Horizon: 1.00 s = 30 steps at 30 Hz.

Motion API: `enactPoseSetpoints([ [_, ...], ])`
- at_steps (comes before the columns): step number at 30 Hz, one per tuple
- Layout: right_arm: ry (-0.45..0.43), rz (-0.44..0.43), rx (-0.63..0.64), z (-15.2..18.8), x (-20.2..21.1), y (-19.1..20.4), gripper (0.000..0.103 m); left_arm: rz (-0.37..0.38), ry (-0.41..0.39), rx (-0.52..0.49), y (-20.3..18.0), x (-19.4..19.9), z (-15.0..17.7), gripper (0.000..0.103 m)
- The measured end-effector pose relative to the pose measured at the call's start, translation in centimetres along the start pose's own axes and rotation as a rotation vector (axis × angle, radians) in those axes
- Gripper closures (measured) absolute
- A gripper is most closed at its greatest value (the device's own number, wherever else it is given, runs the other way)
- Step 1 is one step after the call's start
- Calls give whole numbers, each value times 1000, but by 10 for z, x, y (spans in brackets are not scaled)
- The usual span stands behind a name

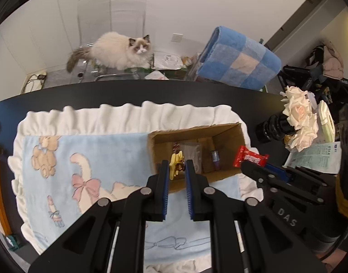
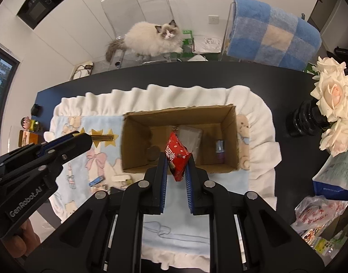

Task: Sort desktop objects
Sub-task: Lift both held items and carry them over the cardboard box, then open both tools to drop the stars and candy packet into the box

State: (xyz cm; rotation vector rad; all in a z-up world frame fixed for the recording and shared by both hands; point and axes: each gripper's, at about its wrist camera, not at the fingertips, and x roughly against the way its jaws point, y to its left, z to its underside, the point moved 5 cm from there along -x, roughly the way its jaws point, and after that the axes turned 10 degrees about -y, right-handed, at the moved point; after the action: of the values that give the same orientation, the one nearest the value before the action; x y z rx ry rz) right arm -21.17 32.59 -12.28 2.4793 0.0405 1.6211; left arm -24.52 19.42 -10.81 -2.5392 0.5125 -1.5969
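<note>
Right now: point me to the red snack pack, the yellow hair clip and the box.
red snack pack (image 2: 176, 157), right wrist view, middle of the wrapper between the jaws.
yellow hair clip (image 1: 175, 164), left wrist view, its yellow flower part.
box (image 2: 137, 134), right wrist view, inner left wall.

A black table (image 2: 196, 77) carries a frilled blue blanket (image 2: 196, 232); a black vase (image 2: 306, 120) beside it.

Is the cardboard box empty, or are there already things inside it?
Not empty. The cardboard box already holds a clear packet, a small purple item and a round dark object on its floor.
</note>
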Motion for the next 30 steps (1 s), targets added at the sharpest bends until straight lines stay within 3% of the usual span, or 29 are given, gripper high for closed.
enactPoseSetpoints([
  [12,49,10,15,-10,-29,-25,88,12,44,-42,-36,-46,-4,89],
  [24,95,21,14,-2,-49,-42,83,-31,58,-58,-30,-63,-2,87],
  [25,89,33,17,-2,-48,-43,80,-32,64,-58,-28,-64,-1,78],
  [26,82,45,16,-2,-48,-44,74,-34,67,-58,-26,-64,0,61],
  [28,72,56,7,-2,-46,-46,55,-55,56,-57,-20,-62,0,37],
  [30,64,69,-5,-1,-43,-50,41,-79,41,-52,-13,-59,1,24],
])
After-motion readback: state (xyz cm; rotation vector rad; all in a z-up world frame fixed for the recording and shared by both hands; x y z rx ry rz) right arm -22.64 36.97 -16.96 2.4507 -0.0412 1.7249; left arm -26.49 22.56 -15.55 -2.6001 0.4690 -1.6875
